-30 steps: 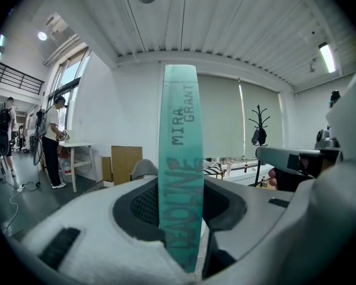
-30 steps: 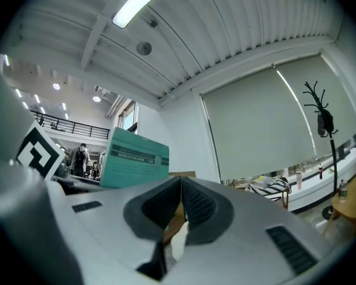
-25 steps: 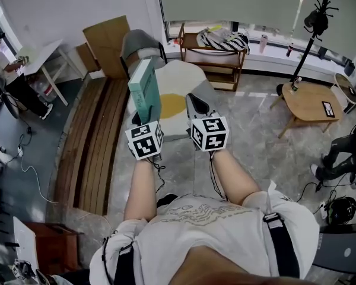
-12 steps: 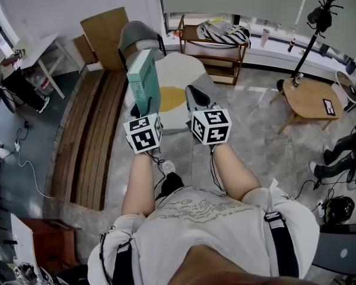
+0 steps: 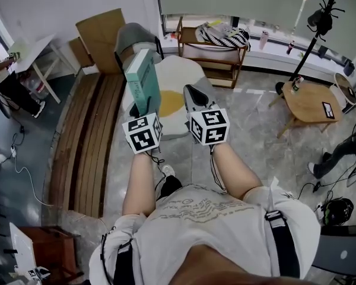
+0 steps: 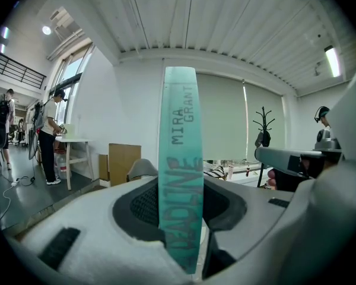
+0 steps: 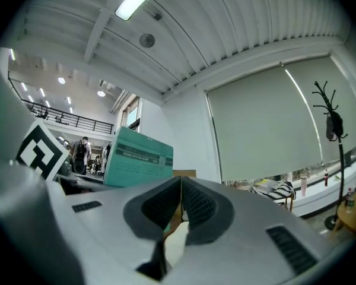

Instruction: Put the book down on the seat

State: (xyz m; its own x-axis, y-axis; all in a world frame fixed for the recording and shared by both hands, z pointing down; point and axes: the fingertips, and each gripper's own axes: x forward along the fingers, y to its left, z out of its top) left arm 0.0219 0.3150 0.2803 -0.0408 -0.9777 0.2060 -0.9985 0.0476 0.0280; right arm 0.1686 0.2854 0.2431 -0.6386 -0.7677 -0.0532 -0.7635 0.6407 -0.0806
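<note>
Two claws logged. Head view: my left claw [image 5: 143, 107] holds the teal book [image 5: 142, 79] upright over the left edge of the white-and-yellow seat [image 5: 179, 76]; my right claw [image 5: 193, 94] hangs above the same seat. Left gripper view: jaws clamped on the book's spine. Right gripper view: jaws pressed together, nothing between.

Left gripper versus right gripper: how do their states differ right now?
The left gripper is clamped on the upright teal book; the right gripper holds nothing. The left gripper's fingers stand apart around the book's spine; the right gripper's fingers meet. Both are held out side by side at similar height.
</note>
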